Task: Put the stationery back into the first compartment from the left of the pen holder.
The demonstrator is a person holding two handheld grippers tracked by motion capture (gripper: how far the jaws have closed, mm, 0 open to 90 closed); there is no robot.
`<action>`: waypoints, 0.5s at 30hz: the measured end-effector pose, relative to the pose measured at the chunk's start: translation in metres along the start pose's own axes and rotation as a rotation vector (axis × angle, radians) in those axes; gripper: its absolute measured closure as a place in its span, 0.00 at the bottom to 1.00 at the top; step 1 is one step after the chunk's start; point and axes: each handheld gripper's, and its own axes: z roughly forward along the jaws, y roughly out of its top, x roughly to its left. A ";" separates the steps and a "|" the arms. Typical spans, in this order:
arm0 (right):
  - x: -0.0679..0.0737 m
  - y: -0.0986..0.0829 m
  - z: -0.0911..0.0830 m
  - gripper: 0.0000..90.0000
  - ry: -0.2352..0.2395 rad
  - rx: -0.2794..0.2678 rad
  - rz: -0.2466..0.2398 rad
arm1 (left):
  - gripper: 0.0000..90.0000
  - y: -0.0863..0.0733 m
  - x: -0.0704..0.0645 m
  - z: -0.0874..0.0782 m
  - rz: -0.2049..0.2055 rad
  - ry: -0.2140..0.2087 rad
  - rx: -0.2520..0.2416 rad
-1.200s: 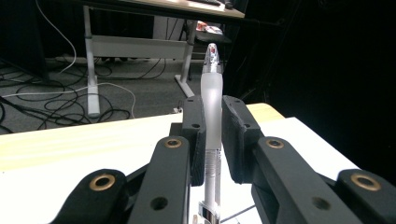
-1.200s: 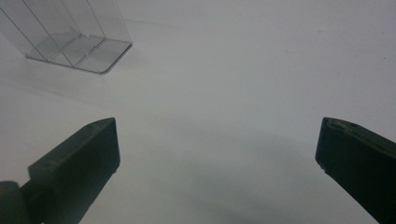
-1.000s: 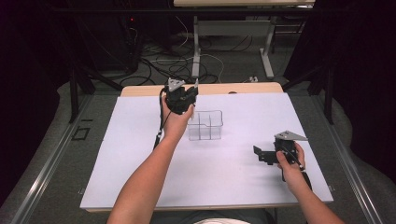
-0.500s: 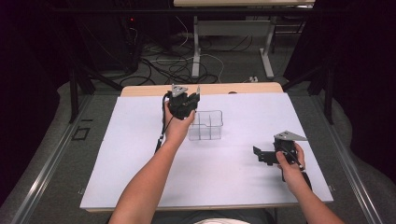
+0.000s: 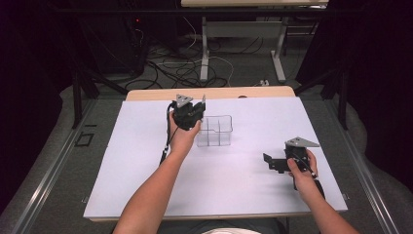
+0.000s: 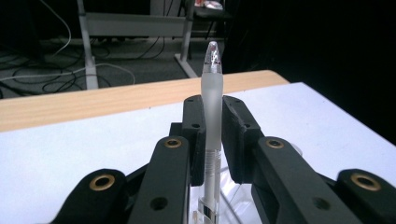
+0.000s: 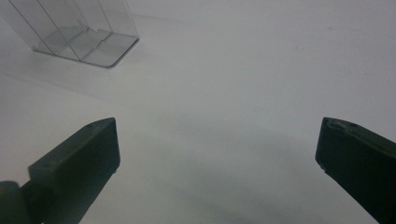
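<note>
My left gripper point(image 5: 199, 106) is raised over the left end of a clear plastic divided box point(image 5: 214, 130) at the table's middle. In the left gripper view its jaws are shut on a frosted translucent pen point(image 6: 211, 116) that stands upright, its clear tip above the jaws, with the box's clear edge just below. My right gripper point(image 5: 269, 162) rests low near the table's right side, jaws spread wide with nothing between them point(image 7: 217, 154). The right gripper view has the clear box point(image 7: 77, 32) at its upper left.
A white sheet point(image 5: 146, 170) covers the table, with a wooden edge point(image 5: 146, 93) at the back. Behind the table the floor holds cables and desk legs point(image 5: 204, 53). Dark space surrounds both sides.
My left gripper has shifted slightly left and toward me near the box's left end, still holding the pen. The right gripper has stayed put.
</note>
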 end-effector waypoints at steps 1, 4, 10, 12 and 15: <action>0.000 0.000 0.000 0.00 -0.001 0.002 -0.001 | 0.89 -0.001 0.001 0.000 -0.006 -0.002 -0.004; 0.000 0.000 0.000 0.00 -0.001 0.003 0.001 | 0.89 -0.002 0.003 -0.004 -0.010 0.000 0.005; -0.001 -0.001 0.000 0.00 -0.005 0.005 0.004 | 0.79 -0.002 0.006 -0.020 -0.024 -0.037 -0.019; -0.001 -0.001 0.001 0.00 -0.006 0.006 0.004 | 0.76 -0.002 0.006 -0.026 -0.029 -0.042 -0.028; -0.001 -0.001 0.000 0.00 -0.007 0.006 0.001 | 0.70 -0.002 0.008 -0.033 -0.025 -0.051 -0.034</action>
